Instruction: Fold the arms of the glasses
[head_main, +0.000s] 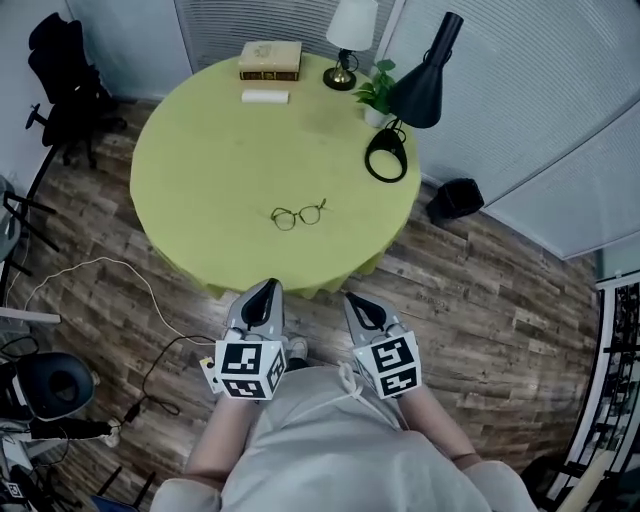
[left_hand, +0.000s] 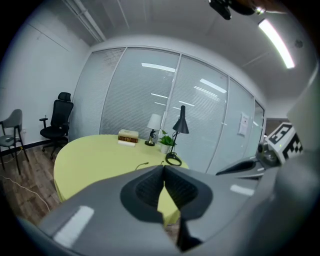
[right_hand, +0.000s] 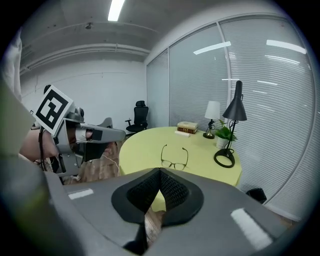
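1. Wood-plank flooring and blind-covered glass walls surround a round yellow-green table (head_main: 200, 150) in the head view. The glasses (head_main: 298, 215) lie on its near part, well apart from the stacked books (head_main: 270, 58), the white table lamp (head_main: 350, 40), the potted plant (head_main: 378, 92) and the black desk lamp (head_main: 420, 90) along the far rim. Both tools hang off the table's near edge, over the floor. The left gripper (head_main: 268, 292) and the right gripper (head_main: 356, 304) are each clenched on nothing. The glasses sit at about 12 o'clock from the pair, between their lines. The frame front runs roughly 9 to 3 o'clock, and one open arm points off toward 1 o'clock. The left gripper looks slightly nearer.

2. From the left gripper view, the jaws meet tip to tip with nothing between them. Just above them, at about 11 o'clock, only a thin piece of the glasses shows on the tabletop; the rest is hidden behind the jaws. An office chair (left_hand: 56, 125) stands at 9 o'clock.

3. From the right gripper view, the jaws are likewise pressed together and empty. The glasses lie dead ahead at 12 o'clock, lenses toward the jaws and both arms spread open, pointing away. Folding them likely means steadying the frame with one tool while the other swings an arm inward.
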